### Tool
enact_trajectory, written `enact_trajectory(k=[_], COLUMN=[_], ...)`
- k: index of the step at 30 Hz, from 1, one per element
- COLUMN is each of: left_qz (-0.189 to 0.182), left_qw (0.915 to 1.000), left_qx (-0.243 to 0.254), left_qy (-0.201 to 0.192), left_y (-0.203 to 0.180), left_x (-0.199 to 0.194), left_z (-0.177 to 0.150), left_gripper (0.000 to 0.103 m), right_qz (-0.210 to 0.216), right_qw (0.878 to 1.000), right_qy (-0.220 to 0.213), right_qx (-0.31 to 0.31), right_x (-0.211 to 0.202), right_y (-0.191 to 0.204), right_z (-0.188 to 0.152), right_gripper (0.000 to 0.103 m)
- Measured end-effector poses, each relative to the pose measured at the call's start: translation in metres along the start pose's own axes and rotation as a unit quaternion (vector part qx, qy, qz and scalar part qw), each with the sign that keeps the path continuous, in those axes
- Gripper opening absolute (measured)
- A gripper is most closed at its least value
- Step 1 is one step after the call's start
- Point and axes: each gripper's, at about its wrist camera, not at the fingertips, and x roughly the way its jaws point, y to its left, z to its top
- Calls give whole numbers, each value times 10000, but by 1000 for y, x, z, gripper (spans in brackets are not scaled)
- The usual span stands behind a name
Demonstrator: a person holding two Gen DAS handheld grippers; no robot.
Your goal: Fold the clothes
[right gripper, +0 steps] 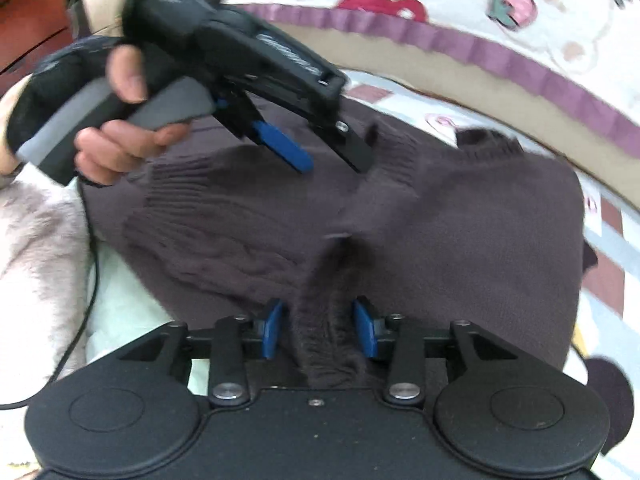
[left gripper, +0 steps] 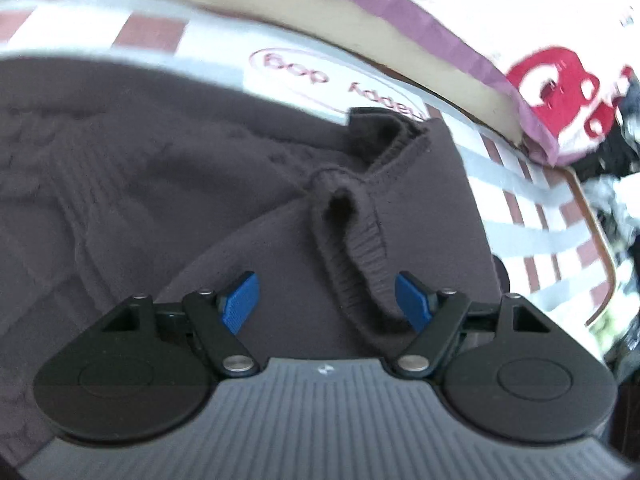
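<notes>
Both tools stand parted. Left wrist view: your left gripper [left gripper: 326, 304] gapes over the brown knit sweater [left gripper: 200, 184], ribbed cuff [left gripper: 360, 248] loose between its pads. Right wrist view: your right gripper [right gripper: 320, 330] straddles a ribbed fold, unclamped; only here your left hand [right gripper: 124, 136] shows. Sweater lies on the checked cloth [right gripper: 608, 264].

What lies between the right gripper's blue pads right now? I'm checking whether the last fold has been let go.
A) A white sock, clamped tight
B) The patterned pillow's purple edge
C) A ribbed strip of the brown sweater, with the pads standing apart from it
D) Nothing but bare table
C: in the right wrist view a ribbed fold of the brown sweater runs up between the right gripper pads, with a visible gap on each side.
</notes>
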Motion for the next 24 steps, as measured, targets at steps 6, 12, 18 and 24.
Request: enact_trajectory(k=[6,12,18,24], left_qz=[531,820,762,577], left_qw=[9967,9914,9916,9970], left_qx=[-243,-630,-676,292], left_qy=[-562,-804,-792,-419], left_y=[24,71,87,53], left_x=[-37,-62,-73,-59], left_z=[4,4,-11,-30], left_gripper=[75,79,79,85], right_qz=[-459,-227,265,526], right_qw=[9988,9992,9968,9908], right_qy=[181,301,144,-24], right_qx=[45,157,747,1245], right_x=[5,4,4,5], right_y=[-12,-11,-10,-14], right_z=[-8,-12,-11,-9], right_gripper=[51,54,56,56])
